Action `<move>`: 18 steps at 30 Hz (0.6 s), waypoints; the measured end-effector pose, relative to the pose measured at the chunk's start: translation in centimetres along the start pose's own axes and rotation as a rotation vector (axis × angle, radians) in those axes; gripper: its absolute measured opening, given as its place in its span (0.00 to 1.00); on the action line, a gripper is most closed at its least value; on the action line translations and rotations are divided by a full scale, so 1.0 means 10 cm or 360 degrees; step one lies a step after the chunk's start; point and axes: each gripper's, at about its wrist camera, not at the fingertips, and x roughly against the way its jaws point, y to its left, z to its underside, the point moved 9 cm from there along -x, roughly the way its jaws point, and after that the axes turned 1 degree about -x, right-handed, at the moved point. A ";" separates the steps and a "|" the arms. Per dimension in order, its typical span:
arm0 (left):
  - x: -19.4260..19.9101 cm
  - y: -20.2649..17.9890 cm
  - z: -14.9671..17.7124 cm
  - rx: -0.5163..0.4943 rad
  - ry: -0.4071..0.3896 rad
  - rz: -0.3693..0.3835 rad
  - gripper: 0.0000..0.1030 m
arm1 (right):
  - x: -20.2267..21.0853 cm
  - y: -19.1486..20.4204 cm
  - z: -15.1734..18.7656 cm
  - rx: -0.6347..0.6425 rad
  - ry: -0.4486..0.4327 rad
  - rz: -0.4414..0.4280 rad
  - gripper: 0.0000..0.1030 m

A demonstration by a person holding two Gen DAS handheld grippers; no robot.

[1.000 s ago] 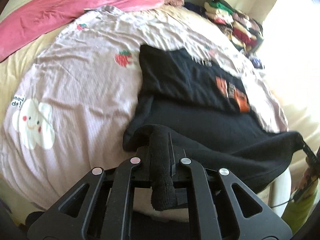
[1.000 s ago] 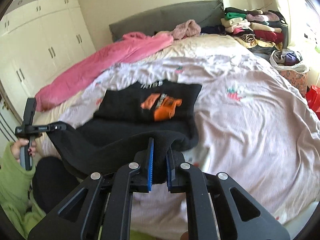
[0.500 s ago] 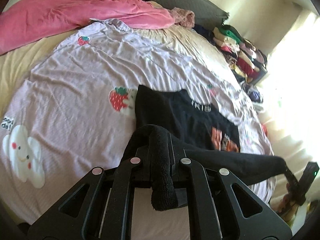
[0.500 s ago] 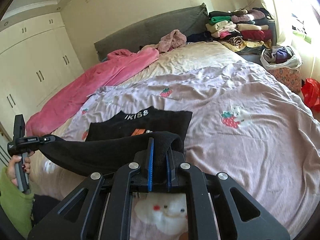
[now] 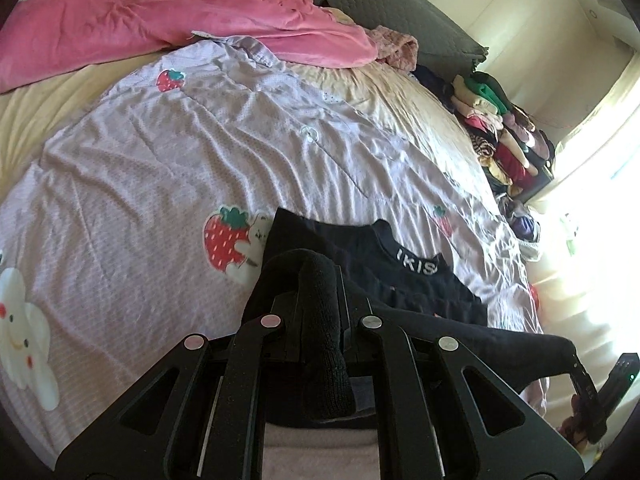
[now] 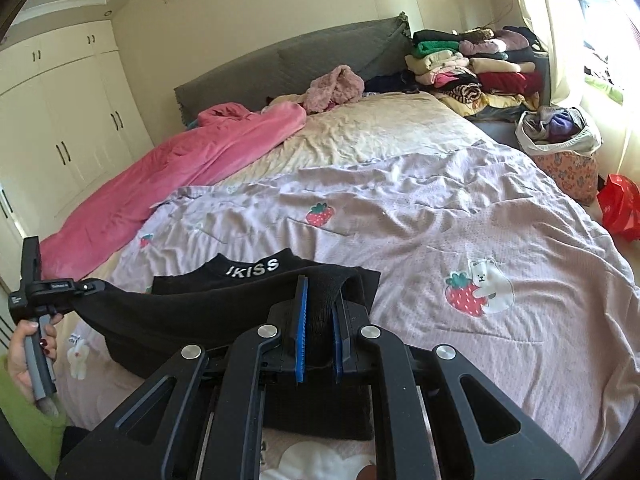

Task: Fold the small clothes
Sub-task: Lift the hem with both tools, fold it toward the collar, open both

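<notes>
A small black top [image 5: 404,280] with a white-lettered collar lies on the lilac strawberry blanket [image 5: 160,184]. My left gripper [image 5: 320,280] is shut on one corner of its lower hem. My right gripper [image 6: 318,292] is shut on the other corner. The hem is stretched taut between them and held above the top's upper part [image 6: 256,276]. The left gripper also shows at the left of the right wrist view [image 6: 86,286]. The right gripper shows at the lower right of the left wrist view [image 5: 576,364].
A pink duvet [image 6: 192,160] lies along the far side of the bed. Stacks of folded clothes [image 6: 476,68] sit by the grey headboard [image 6: 280,64]. A floral laundry basket [image 6: 560,148] and a red bag [image 6: 620,208] stand beside the bed.
Both grippers have carried the hem forward over the top toward its collar. The orange print is now covered by the folded-over cloth.
</notes>
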 end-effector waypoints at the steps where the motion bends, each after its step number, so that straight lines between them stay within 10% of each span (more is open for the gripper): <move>1: -0.03 0.00 -0.01 0.0004 -0.0015 0.0000 0.03 | -0.05 -0.03 0.00 -0.0004 0.0007 0.0009 0.09; 18: -0.58 0.24 0.19 -0.0241 0.0026 -0.0209 0.08 | -0.87 -0.38 0.48 -0.0064 0.0235 0.0174 0.09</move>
